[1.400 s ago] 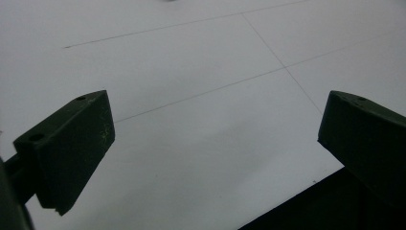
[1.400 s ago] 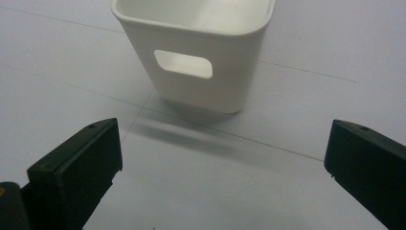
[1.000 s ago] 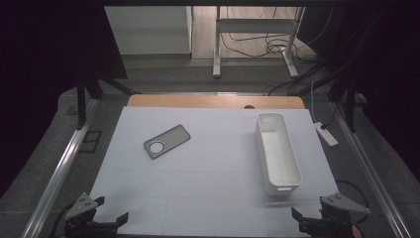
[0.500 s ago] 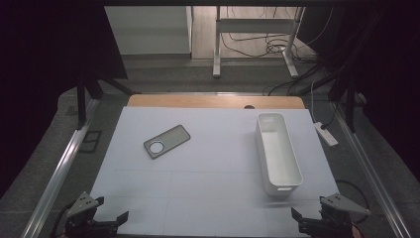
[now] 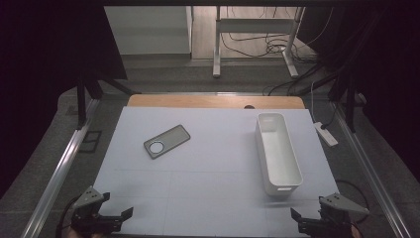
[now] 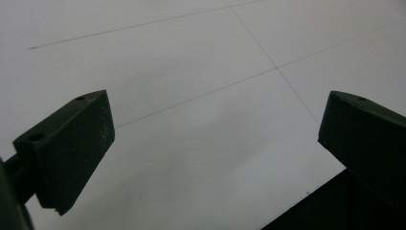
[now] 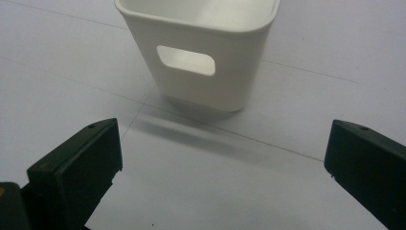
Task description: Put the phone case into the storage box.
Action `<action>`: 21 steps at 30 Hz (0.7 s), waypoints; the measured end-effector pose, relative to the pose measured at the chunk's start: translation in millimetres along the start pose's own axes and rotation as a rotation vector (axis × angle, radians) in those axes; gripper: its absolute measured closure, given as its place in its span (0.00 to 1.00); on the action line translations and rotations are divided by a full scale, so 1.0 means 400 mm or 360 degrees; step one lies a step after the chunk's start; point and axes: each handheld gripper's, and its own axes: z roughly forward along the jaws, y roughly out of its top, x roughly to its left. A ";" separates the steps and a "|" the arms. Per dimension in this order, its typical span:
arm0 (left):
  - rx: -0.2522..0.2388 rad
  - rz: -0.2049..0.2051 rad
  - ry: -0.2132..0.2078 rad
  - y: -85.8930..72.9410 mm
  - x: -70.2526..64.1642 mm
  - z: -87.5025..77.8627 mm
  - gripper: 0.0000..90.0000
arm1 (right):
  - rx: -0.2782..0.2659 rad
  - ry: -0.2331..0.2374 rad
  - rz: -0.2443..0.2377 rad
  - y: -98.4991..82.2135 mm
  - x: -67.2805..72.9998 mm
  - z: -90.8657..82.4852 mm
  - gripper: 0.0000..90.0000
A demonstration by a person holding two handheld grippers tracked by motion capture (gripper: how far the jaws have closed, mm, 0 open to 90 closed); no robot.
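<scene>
Nothing begun. Your left gripper [image 5: 113, 218] and right gripper [image 5: 308, 225] sit spread, empty, at the near edge. Flat grey rectangular case [image 5: 167, 141] lies mid-left; long white plastic bin [image 5: 277, 153] right, empty.

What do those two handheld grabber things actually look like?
Both are dark. The left gripper and the right gripper each carry a grey three-cornered plate on top. Each gripper view shows two chunky black wedge-shaped jaws with small holes near the tips. A dark cable trails from each.
</scene>
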 end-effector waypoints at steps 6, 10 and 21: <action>0.0016 0.0018 -0.0018 0.016 0.003 0.014 0.00 | 0.0010 0.0003 -0.0003 0.001 0.001 0.002 0.00; 0.0010 0.0027 -0.0026 0.031 0.008 0.023 0.00 | 0.0014 0.0007 -0.0005 0.001 0.001 0.003 0.00; 0.0021 0.0040 -0.0030 0.078 0.020 0.050 0.00 | 0.0026 0.0011 -0.0011 0.002 0.001 0.005 0.00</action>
